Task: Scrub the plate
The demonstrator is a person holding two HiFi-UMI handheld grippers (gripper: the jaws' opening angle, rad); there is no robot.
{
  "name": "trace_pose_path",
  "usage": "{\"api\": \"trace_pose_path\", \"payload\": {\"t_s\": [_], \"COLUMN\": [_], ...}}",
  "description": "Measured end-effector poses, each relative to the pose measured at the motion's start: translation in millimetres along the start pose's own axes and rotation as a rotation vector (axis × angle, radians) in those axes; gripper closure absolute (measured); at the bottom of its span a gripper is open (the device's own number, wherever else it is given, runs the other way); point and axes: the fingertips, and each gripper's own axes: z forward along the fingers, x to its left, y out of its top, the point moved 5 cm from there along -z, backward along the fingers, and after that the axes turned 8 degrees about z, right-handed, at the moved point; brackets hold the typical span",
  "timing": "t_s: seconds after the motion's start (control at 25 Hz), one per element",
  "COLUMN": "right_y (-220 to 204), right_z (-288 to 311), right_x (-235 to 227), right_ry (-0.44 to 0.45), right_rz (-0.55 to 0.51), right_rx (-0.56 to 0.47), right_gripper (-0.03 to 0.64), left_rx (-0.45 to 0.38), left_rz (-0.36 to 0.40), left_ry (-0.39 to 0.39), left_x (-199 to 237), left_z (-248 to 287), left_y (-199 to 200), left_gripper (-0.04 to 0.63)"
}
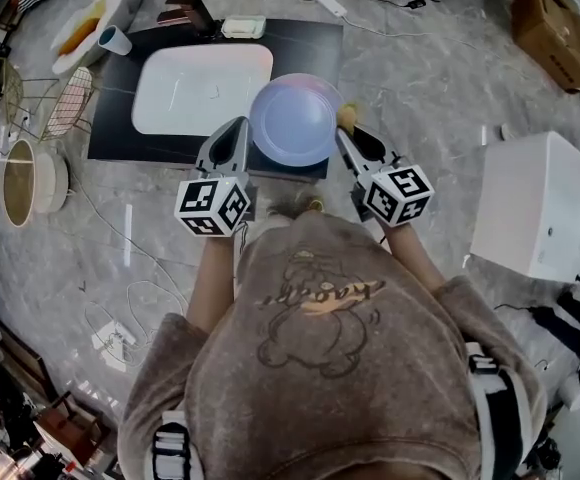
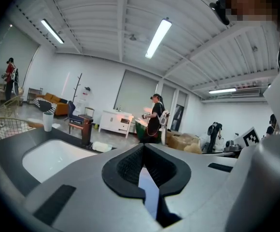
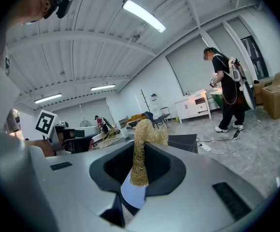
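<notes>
Plate (image 1: 293, 118): raised over the front edge of the dark worktop (image 1: 310, 43), just beside the white basin (image 1: 195, 88).
Left tongs (image 1: 238, 133): mine, clenched on the plate's left rim, with the thin edge pinched between the pads.
Right tongs (image 1: 350, 140): I grasp a straw-coloured scrubber (image 3: 142, 139) at the plate's right edge.

Head view downward, gripper views level, sharing plate (image 1: 292, 118)
</notes>
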Motion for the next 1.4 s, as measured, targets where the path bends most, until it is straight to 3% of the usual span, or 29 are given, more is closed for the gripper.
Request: {"api": "trace_pose_path", "payload": {"t_s": [0.52, 0.84, 1.4], "right_y": [11, 10, 7], "right_z": [10, 17, 23], "right_x": [-10, -14, -29], "right_ry": [-0.103, -0.137, -0.192], "right_rz": [0.031, 0.037, 0.046], "right_rx": [-0.053, -0.061, -0.041], "right_gripper": [0.558, 0.558, 0.558], "left_rx": [0.007, 0.065, 0.370], "left_rz": [0.067, 0.027, 0.028], "left_ry": [-0.063, -0.108, -0.153], "left_x": [20, 40, 79], "left_z": [26, 53, 125], "left_y": [5, -14, -115], "left_gripper": [0.567, 0.338, 0.331]}}
